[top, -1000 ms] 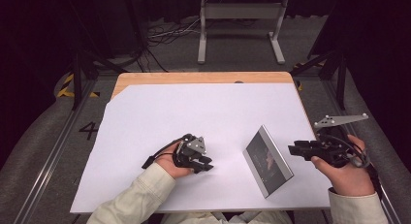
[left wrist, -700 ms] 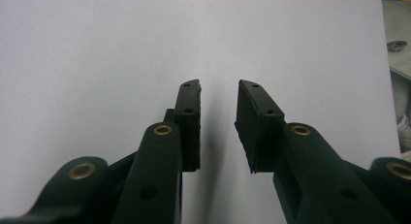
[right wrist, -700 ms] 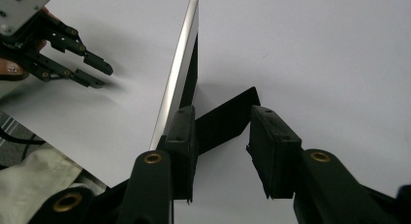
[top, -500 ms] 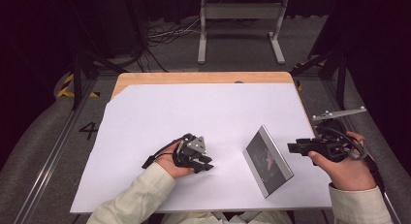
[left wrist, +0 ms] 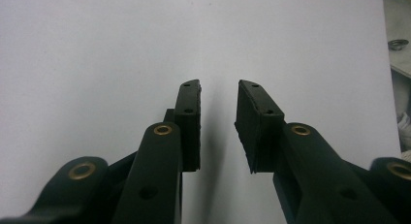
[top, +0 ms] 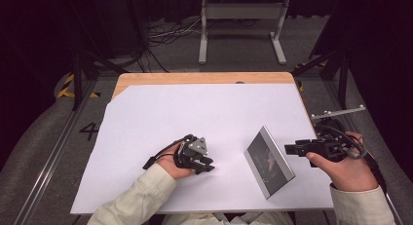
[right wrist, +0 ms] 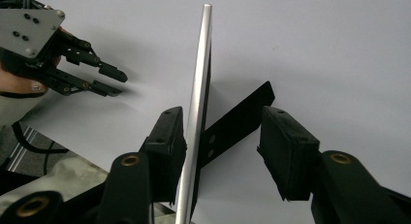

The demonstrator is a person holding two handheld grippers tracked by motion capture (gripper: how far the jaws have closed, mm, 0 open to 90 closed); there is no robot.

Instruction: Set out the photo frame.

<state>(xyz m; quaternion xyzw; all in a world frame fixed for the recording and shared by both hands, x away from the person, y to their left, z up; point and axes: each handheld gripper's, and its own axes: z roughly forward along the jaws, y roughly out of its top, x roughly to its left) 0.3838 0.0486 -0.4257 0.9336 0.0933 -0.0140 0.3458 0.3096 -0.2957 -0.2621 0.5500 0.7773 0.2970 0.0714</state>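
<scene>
The right gripper point(right wrist: 223, 151) has its jaws apart around the frame's point(right wrist: 196, 112) silver edge, 1 pad touching or nearly so. The frame stands propped on its stand point(right wrist: 237, 122) at the surface's point(top: 195, 108) near right. This looks like the grasp step; next comes closing squarely. The left gripper point(top: 207, 164), jaws slightly apart, rests empty farther left.

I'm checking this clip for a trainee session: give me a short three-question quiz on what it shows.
1. True or false: the picture frame stands propped up on its back stand.
2. Which hand-held gripper has the frame's edge between its jaws: A left, B right?
3. Fill in: the white sheet covers a ____ table.

Key: 1 true; 2 B, jaws open, not yet closed; 3 wooden.
</scene>
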